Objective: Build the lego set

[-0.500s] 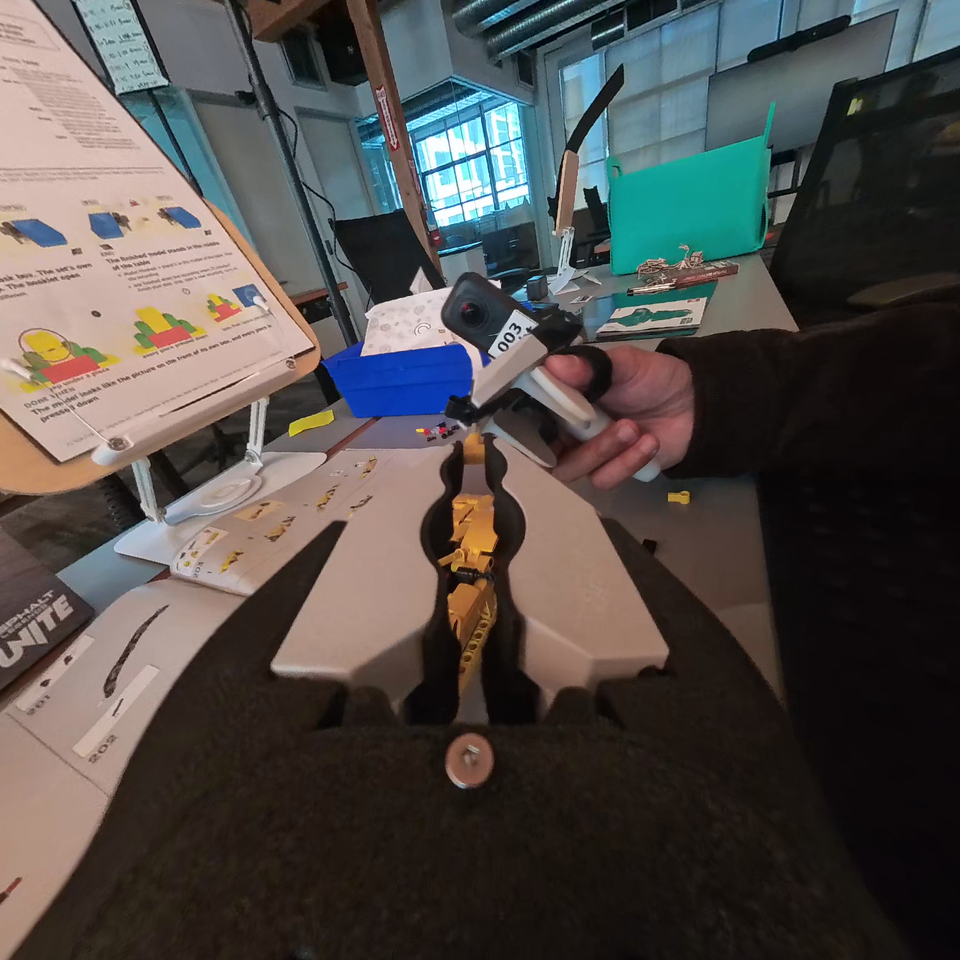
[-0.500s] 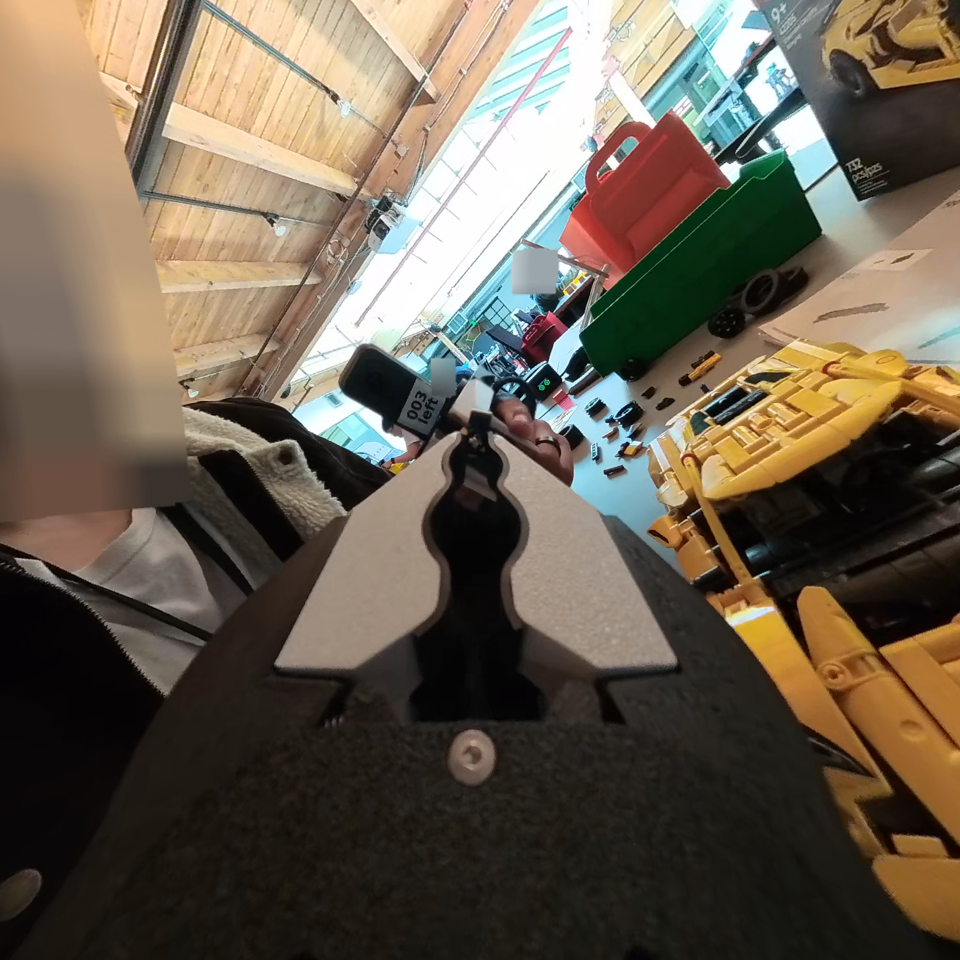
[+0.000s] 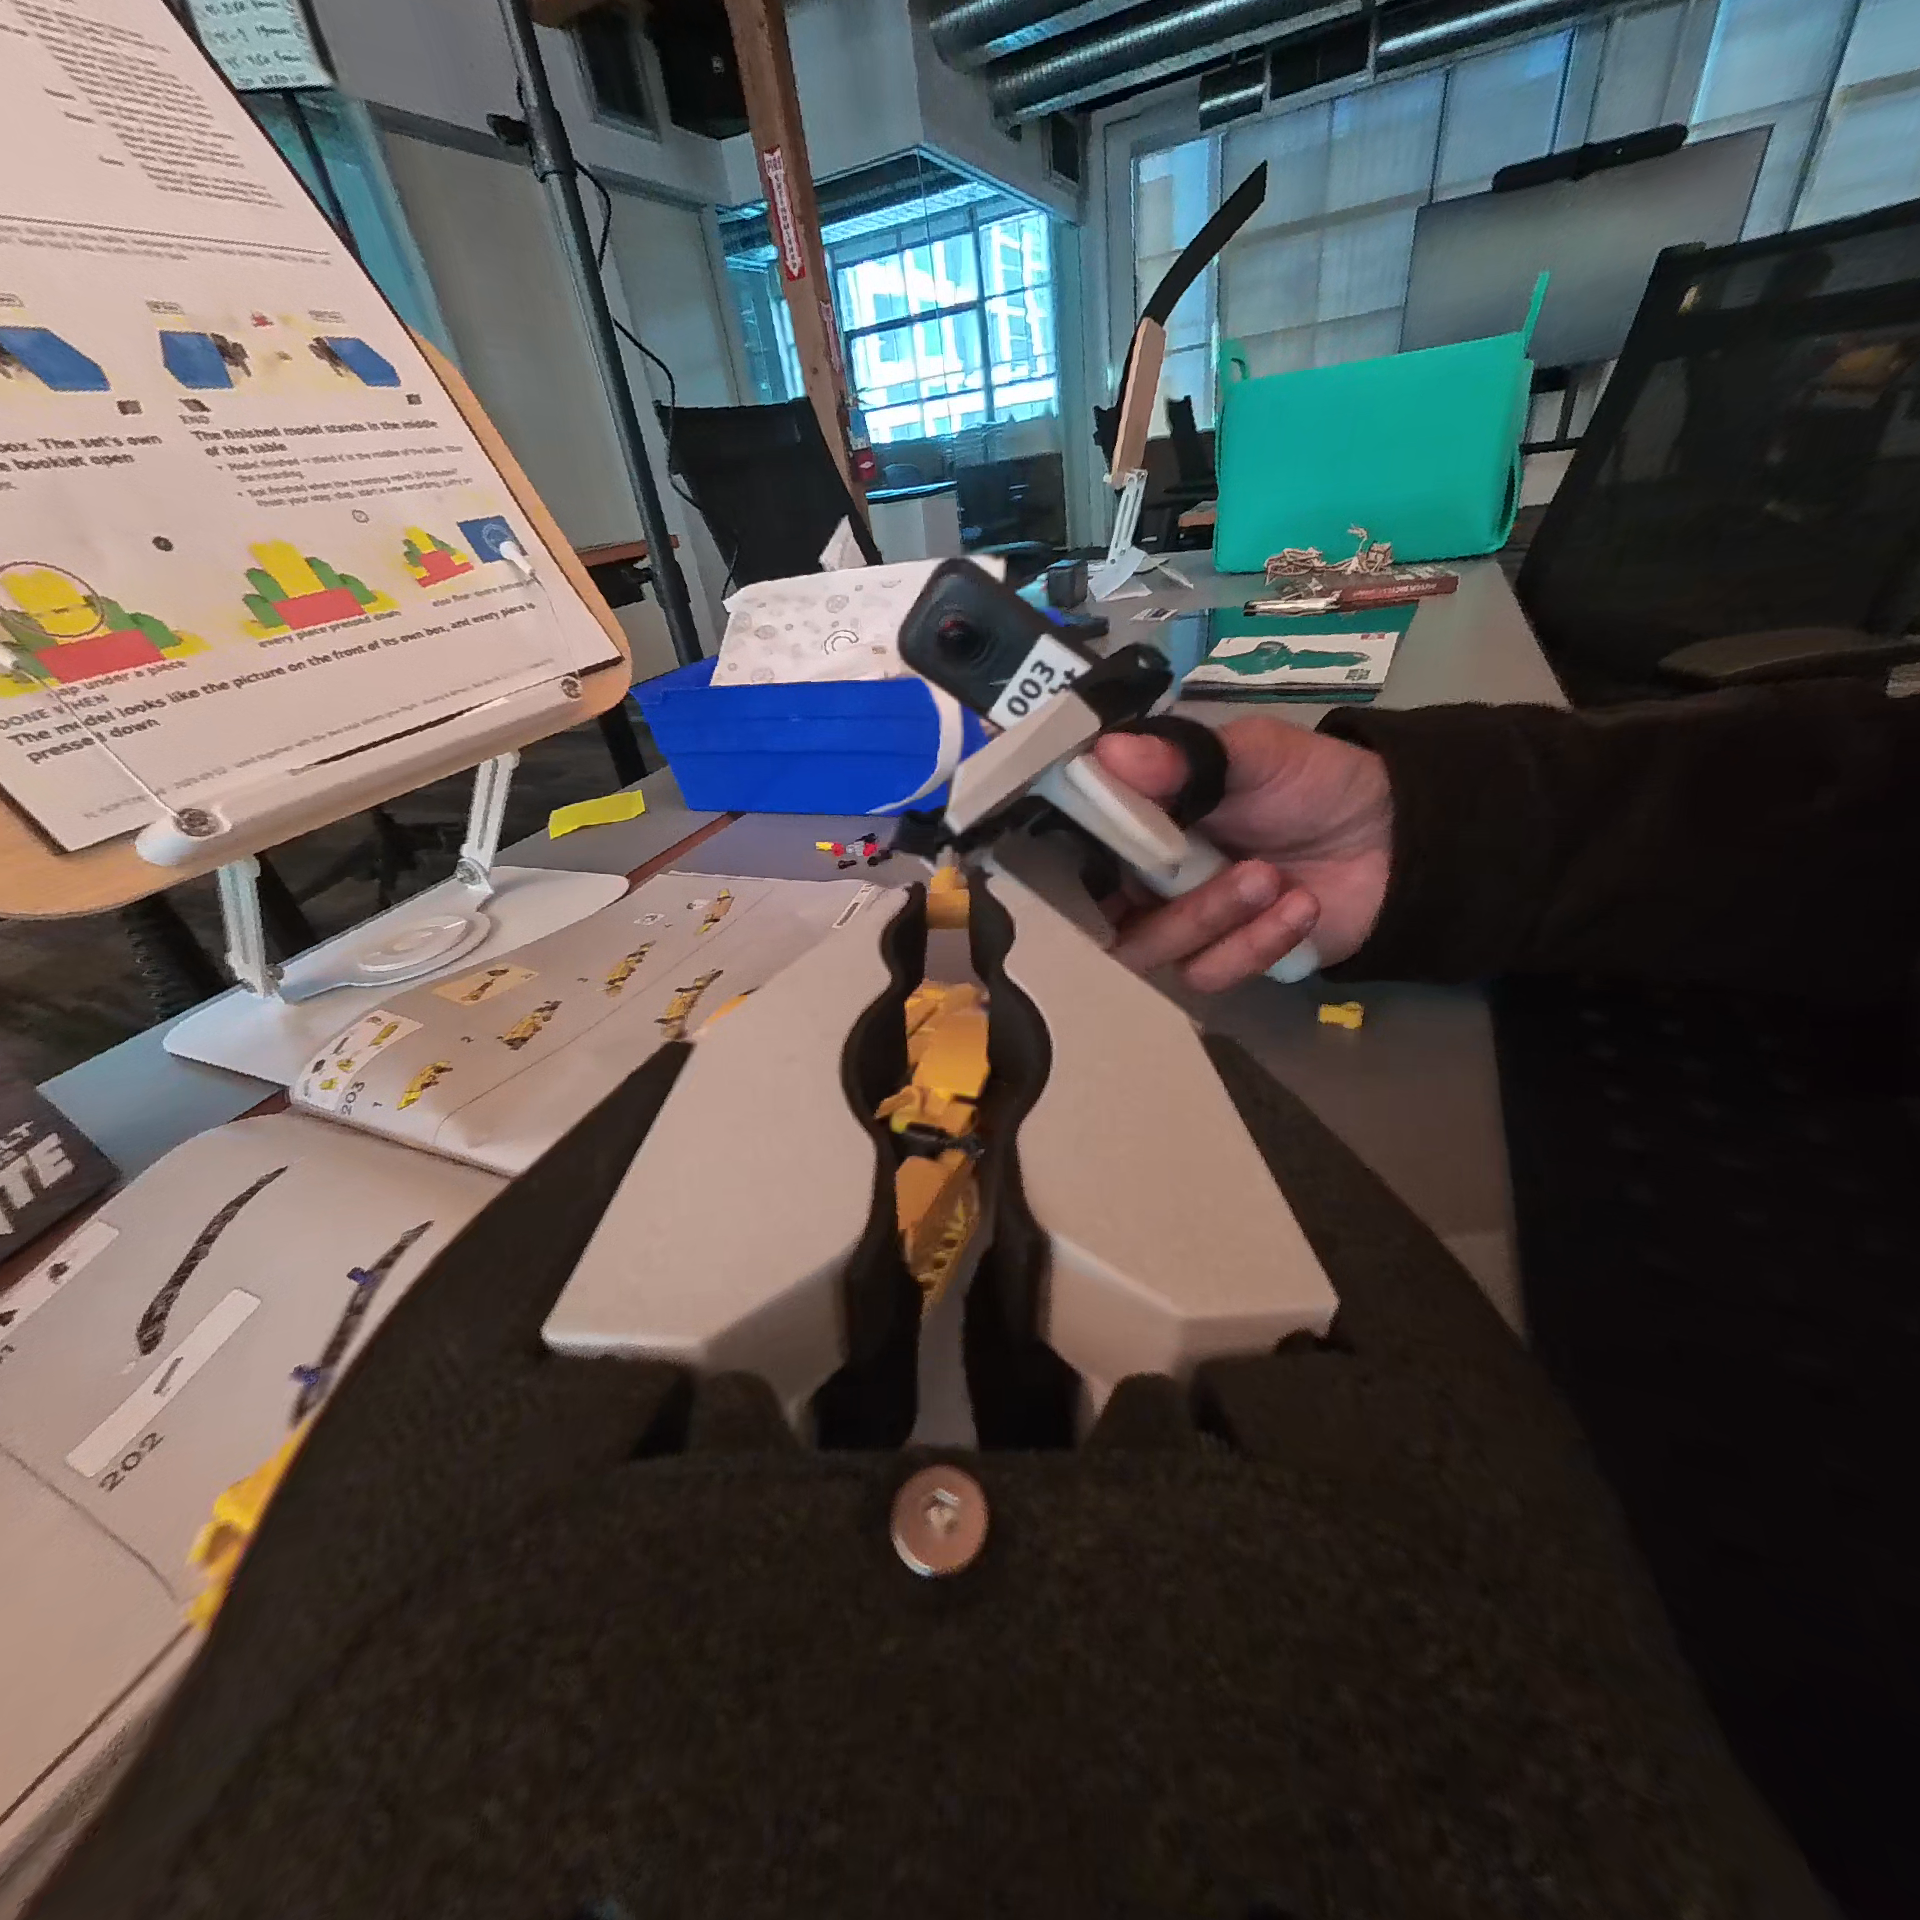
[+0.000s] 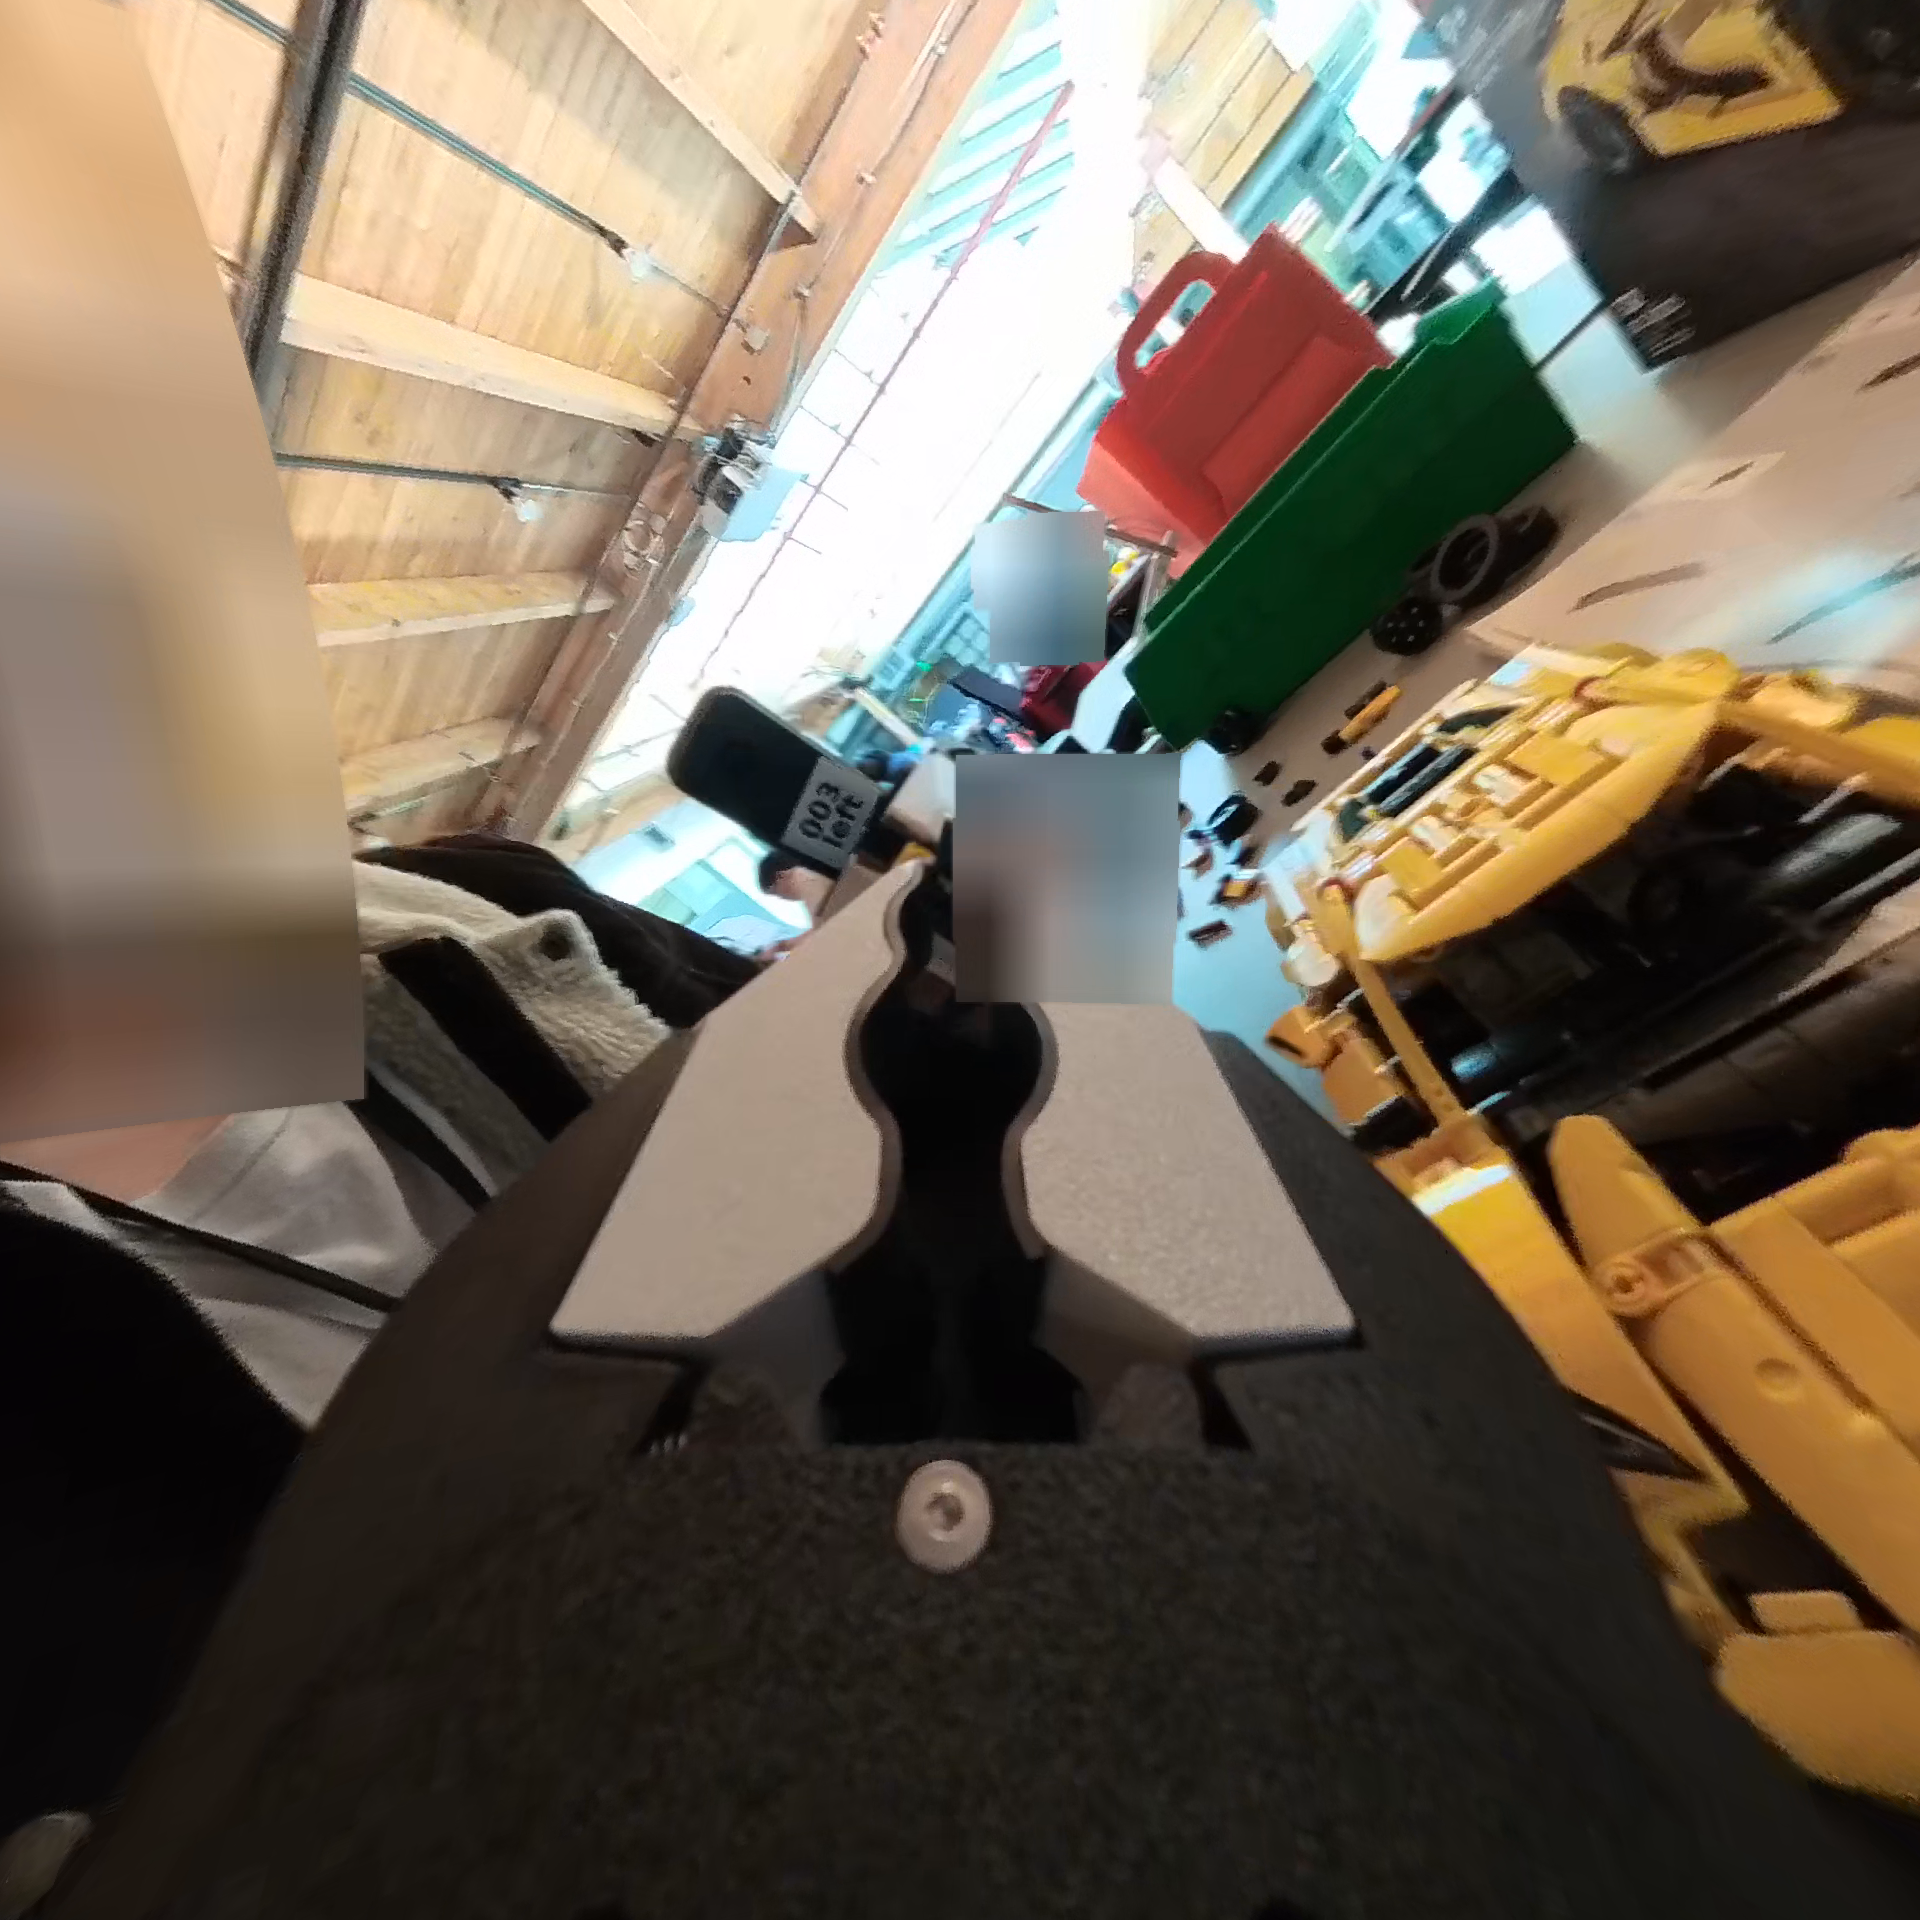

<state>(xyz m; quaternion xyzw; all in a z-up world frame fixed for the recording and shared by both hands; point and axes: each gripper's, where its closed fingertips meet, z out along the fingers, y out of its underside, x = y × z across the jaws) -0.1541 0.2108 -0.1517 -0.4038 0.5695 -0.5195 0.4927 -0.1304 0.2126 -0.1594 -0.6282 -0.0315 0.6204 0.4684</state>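
The left gripper (image 3: pixel 951 894) is nearly closed, its jaws clamped on a small yellow piece (image 3: pixel 943 902), with more yellow parts (image 3: pixel 940 1091) showing through the gap behind. The right gripper (image 3: pixel 940 836) meets it tip to tip, held in a hand (image 3: pixel 1262 842); its jaws look almost together, but whether they grip anything cannot be told. The yellow car (image 4: pixel 1538 894) lies just beside the right gripper. An open booklet (image 3: pixel 582 997) lies beyond the left gripper.

2 wrist cameras, each behind its tongs, facing one another at close range.
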